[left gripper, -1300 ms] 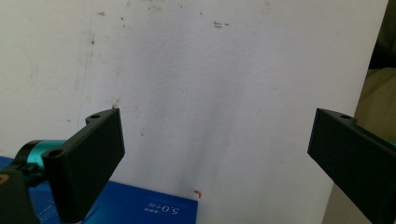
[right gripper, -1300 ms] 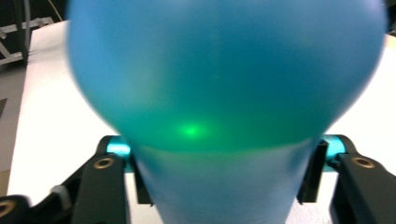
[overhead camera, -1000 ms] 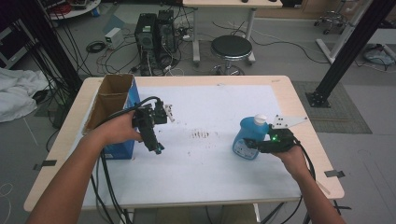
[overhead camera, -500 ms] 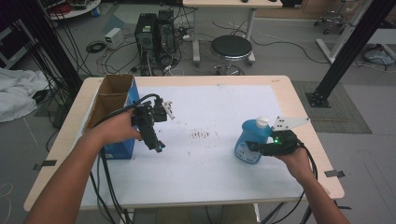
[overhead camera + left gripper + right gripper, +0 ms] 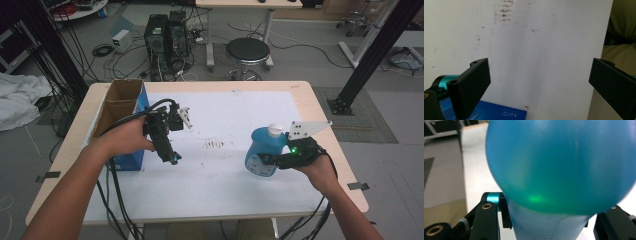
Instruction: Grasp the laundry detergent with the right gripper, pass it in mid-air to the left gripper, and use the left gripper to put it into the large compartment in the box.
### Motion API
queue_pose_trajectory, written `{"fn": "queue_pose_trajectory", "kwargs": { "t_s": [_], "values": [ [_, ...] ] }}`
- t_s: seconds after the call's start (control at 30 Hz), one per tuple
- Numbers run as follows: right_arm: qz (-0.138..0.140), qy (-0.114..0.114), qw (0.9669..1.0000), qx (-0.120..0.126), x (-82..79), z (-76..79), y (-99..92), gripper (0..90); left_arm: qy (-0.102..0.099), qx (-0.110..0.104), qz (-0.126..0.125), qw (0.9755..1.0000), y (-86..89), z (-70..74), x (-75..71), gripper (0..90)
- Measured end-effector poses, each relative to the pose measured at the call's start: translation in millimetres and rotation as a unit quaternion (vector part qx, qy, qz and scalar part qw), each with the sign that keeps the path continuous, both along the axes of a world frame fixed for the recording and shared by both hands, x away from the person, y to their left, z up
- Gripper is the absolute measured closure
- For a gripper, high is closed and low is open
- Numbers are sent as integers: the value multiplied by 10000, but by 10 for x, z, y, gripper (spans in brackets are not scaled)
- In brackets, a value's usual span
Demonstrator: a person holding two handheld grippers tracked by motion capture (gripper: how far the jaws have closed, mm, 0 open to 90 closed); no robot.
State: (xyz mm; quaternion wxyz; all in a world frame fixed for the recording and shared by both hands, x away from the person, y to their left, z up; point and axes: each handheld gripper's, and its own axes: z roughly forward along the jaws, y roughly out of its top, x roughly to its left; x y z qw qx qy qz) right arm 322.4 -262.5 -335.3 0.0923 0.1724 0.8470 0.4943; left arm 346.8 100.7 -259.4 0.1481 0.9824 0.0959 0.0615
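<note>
- Leftmost, an open-topped cardboard box (image 5: pixel 120 102) with blue sides stands at the left edge of the table (image 5: pixel 320 115), which is covered by a white sheet (image 5: pixel 225 120) with brown smudges (image 5: pixel 215 145) at its middle.
- Just beside the box, the left gripper (image 5: pixel 172 159) points down over the sheet; in the left gripper view (image 5: pixel 539 82) its jaws stand wide apart with nothing between them but bare white sheet, and a corner of the blue box (image 5: pixel 499 113) shows below.
- Further right, a blue plastic bottle (image 5: pixel 262 152) with a white cap (image 5: pixel 274 130) sits above the right part of the sheet.
- Rightmost, the right gripper (image 5: pixel 265 160) is clamped on that bottle; in the right gripper view (image 5: pixel 549 225) its pads press the narrower lower part on both sides, beneath the bulging body (image 5: pixel 561 165).
</note>
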Motion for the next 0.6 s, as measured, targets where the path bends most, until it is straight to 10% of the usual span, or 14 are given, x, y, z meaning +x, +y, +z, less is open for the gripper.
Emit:
{"fn": "queue_pose_trajectory", "kwargs": {
  "t_s": [0.6],
  "values": [
    [982,-43,9951,-140,-47,204,579,454,123,-49,-279,9995,-197,360,-211,38]
  ]
}}
